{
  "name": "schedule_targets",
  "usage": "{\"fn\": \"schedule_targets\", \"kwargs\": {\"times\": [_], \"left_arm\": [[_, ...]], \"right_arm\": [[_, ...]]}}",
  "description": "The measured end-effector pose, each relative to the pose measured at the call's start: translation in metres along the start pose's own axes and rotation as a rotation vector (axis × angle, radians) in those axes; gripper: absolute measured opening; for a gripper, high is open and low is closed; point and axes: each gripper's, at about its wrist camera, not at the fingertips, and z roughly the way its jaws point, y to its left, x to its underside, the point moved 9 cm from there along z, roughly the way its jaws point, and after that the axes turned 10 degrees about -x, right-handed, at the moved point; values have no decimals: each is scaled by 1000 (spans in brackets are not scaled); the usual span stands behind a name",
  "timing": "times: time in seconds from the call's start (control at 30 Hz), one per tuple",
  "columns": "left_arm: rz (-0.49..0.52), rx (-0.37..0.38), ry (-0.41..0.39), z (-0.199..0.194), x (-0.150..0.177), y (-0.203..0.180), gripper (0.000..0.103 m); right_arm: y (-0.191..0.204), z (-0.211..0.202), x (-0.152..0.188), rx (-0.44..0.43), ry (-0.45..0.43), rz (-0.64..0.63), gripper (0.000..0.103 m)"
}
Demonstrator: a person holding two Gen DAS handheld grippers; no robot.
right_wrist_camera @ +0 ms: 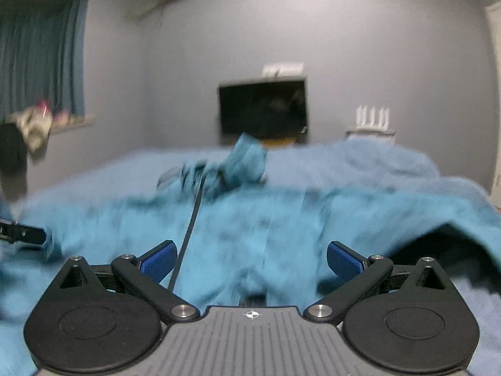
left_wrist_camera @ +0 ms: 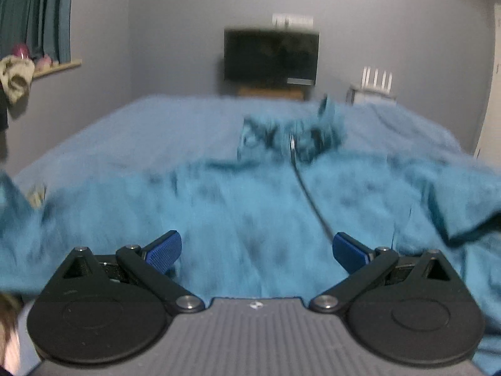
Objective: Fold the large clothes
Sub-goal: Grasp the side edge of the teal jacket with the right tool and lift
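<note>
One jacket [left_wrist_camera: 250,206], one bed [left_wrist_camera: 175,125], two grippers [left_wrist_camera: 256,250]

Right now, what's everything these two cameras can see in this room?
Jacket: one, teal fleece with a dark zip, spread on the bed.
Bed: one, light blue cover, under the jacket.
Television: one, black, on the far wall.
Router: one, white, right of the television.
Curtain: blue, at the window, left.
Cloth bundle: pale, by the window ledge.
Left gripper: open, blue pads, above the jacket.
Right gripper: open, blue pads, above the jacket.
</note>
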Motion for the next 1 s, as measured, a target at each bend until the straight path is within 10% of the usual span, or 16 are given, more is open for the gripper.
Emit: {"fn": "schedule_targets", "kwargs": {"times": [0.13,0.23,0.57,1.0], "left_arm": [[-3,96,-63,8,-7,-2,103],[9,108,30,28,9,-6,103],[-74,57,293,88,85,17,103],[-94,90,311,112,93,15,103]], "right_arm": [[-39,-9,-15,152,24,29,103],[-84,-23,-12,255,11,120,103],[-211,-47,31,256,-117,694,100],[-317,-36,89,345,-343,1083,72]]}}
